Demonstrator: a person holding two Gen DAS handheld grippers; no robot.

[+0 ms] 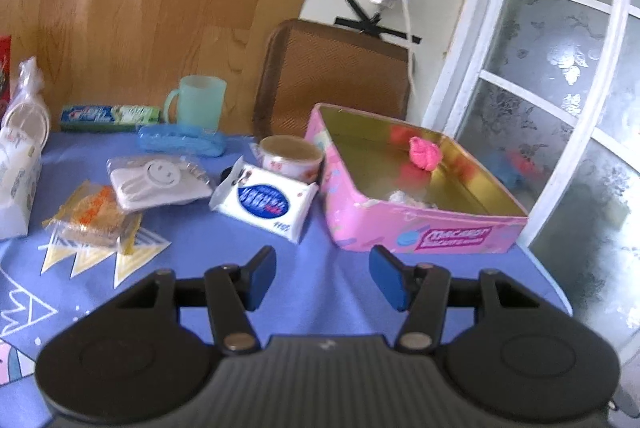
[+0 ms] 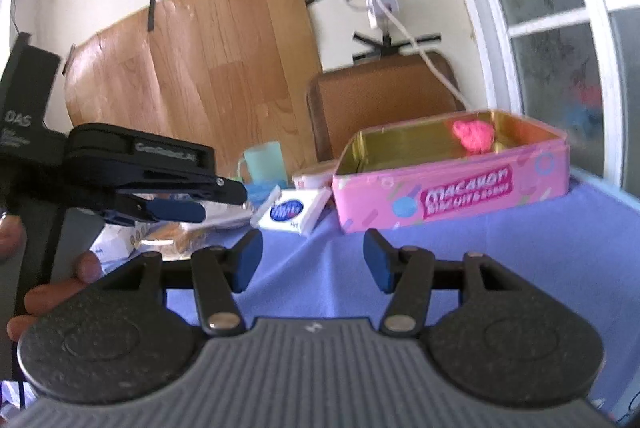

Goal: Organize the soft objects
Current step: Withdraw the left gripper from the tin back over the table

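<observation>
A pink biscuit tin (image 1: 420,228) stands open on the blue tablecloth, with a pink soft lump (image 1: 425,153) and a white fluffy bit (image 1: 404,197) inside. To its left lie a white tissue pack (image 1: 266,203), a bagged white cloth with a smiley (image 1: 158,183) and an orange packet (image 1: 96,216). My left gripper (image 1: 322,268) hovers open and holds nothing, short of the tin's near left corner. My right gripper (image 2: 312,256) is open and holds nothing too, facing the tin (image 2: 452,187) and the tissue pack (image 2: 294,211). In the right wrist view the left gripper (image 2: 222,203) shows side-on at left.
A small bowl (image 1: 290,153), blue case (image 1: 182,143), green mug (image 1: 198,103) and toothpaste box (image 1: 110,115) line the back. A white carton (image 1: 16,187) stands far left. A brown tray (image 1: 332,75) leans on the wall. The table edge (image 1: 548,276) runs close right of the tin.
</observation>
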